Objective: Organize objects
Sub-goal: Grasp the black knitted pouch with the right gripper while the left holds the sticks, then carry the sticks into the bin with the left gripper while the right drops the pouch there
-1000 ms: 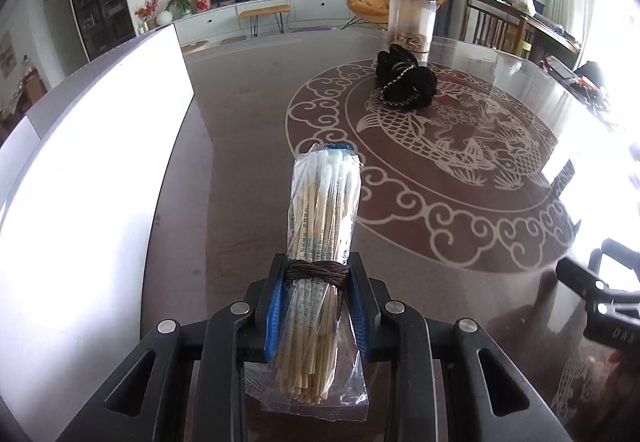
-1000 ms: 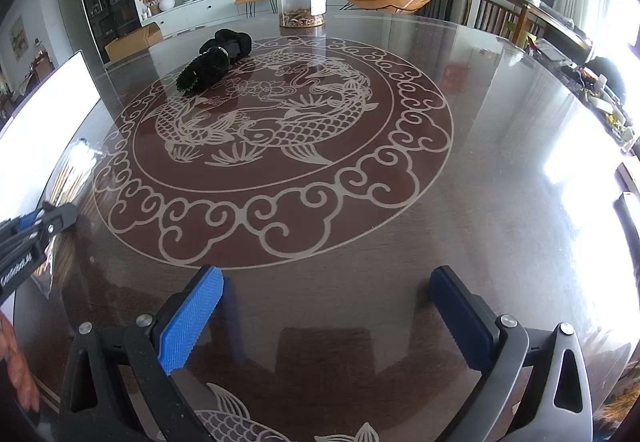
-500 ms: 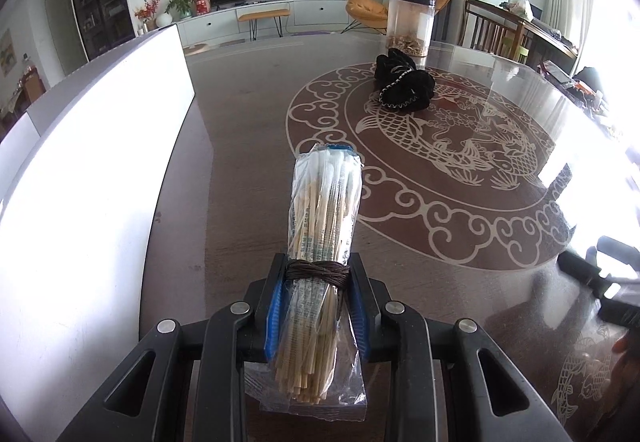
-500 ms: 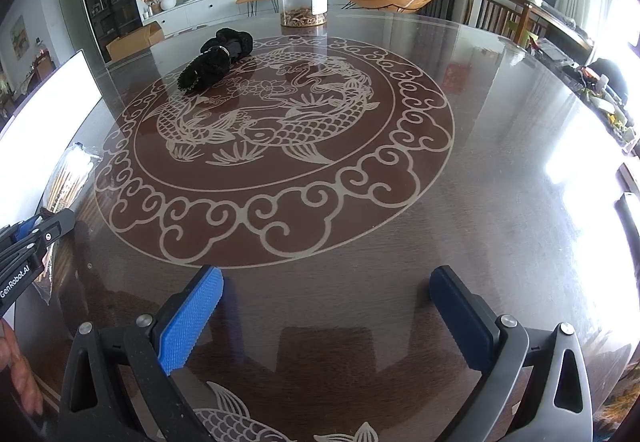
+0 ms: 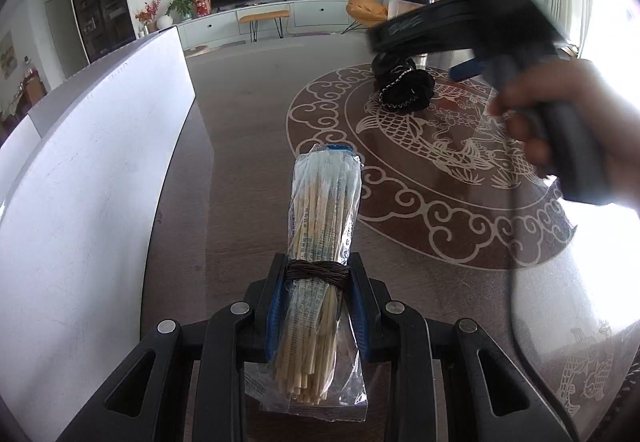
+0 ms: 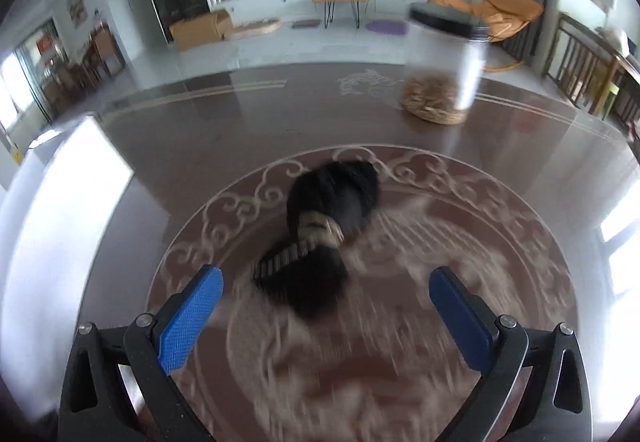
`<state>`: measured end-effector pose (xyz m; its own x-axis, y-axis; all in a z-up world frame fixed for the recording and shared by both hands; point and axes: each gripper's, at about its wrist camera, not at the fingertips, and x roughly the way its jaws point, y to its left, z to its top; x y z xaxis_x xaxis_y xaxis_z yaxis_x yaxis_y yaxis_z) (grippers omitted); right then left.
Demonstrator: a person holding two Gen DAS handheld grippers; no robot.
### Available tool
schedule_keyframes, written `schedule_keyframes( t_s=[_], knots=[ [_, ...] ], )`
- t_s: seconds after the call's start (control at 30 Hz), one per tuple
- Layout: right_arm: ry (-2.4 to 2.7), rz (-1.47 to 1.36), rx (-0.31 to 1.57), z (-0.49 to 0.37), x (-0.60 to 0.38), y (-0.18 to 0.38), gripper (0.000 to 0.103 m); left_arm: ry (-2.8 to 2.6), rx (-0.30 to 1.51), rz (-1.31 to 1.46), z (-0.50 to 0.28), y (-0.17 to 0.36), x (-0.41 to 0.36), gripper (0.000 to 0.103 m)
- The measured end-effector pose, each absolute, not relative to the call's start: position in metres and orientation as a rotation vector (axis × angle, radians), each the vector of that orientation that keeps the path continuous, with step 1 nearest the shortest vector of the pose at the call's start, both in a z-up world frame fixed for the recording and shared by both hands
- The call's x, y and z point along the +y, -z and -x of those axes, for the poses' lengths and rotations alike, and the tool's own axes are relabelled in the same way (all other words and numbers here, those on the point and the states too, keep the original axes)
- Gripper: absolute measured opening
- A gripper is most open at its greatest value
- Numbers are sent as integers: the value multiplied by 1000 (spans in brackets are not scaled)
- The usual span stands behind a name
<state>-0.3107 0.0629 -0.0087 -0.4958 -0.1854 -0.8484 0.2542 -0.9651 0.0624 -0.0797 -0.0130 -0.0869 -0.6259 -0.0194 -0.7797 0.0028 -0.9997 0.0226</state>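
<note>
My left gripper (image 5: 316, 282) is shut on a plastic-wrapped bundle of chopsticks (image 5: 322, 217), tied with dark cord, held just above the table near a white board. My right gripper (image 6: 326, 294) is open and empty, hovering just short of a black fuzzy item with a beaded band (image 6: 324, 238) on the table's dragon pattern. That item also shows in the left wrist view (image 5: 406, 87), with the right gripper's body (image 5: 480, 25) and the hand holding it above and to its right. A clear jar with a black lid (image 6: 444, 69) stands beyond.
A white board (image 5: 92, 169) runs along the table's left side. The round glass-topped table (image 6: 240, 129) extends far ahead; chairs and a railing lie beyond its right edge.
My right gripper has swung quickly forward and left across the table to the black fuzzy item, still open. My left gripper has kept still with the chopstick bundle.
</note>
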Motion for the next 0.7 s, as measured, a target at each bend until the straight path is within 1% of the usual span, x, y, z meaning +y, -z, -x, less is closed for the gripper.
schedule_keyframes(
  t_s=[0.03,0.07,0.1,0.13,0.17,0.27,0.4,0.47,0.57,0.7],
  knots=[
    [2498,-1451,106,319,60,16,94,2821,-30,-1353,80,87,-13,29],
    [2478,-1479,111,325,59,22,83,2821,-30,-1353,80,87,-13,29],
    [2468,-1492,115,327,59,26,74,2821,-29,-1354,80,87,-13,29],
    [2471,-1491,121,327,60,28,60,2821,-29,-1353,80,87,-13,29],
    [2487,-1466,134,323,62,25,42,2821,-29,-1353,80,87,-13,29],
    [2485,-1455,102,307,73,20,39,2821,-28,-1354,80,87,-13,29],
    [2460,-1434,42,260,94,16,39,2823,-20,-1355,81,88,-14,29],
    [2427,-1427,17,229,102,18,39,2838,20,-1361,80,87,-18,29],
    [2356,-1426,-76,174,118,14,38,2891,183,-1368,68,83,-30,28],
    [2321,-1370,-187,102,142,-8,38,2961,202,-1320,38,70,-25,28]
  ],
)
